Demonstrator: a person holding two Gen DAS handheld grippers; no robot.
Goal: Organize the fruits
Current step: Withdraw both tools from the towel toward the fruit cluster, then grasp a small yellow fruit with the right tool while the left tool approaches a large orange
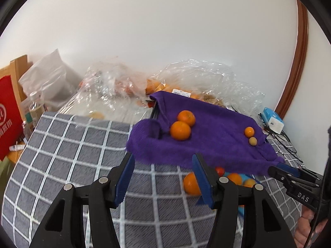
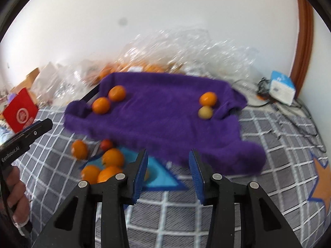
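A purple towel (image 1: 206, 140) lies draped over a raised shape on the grey checked sheet (image 1: 72, 144). On it rest two oranges (image 1: 182, 126), a small orange (image 1: 249, 131) and a small tan fruit (image 1: 252, 141). Several oranges (image 2: 112, 157) and a small red fruit (image 2: 106, 144) lie loose by a blue patch in front of the towel. My left gripper (image 1: 163, 159) is open and empty, its tips at the towel's near edge. My right gripper (image 2: 168, 155) is open too, with the towel's front edge just beyond its tips. Each gripper shows side-on in the other's view: right gripper (image 1: 289, 173), left gripper (image 2: 41, 127).
Crumpled clear plastic bags (image 1: 115, 82) holding more fruit are piled against the white wall behind the towel. A red box (image 1: 8, 119) stands at the left. A blue-and-white box (image 1: 274, 119) and black cables (image 1: 283, 140) lie at the right. A hand (image 2: 16, 196) holds the left gripper.
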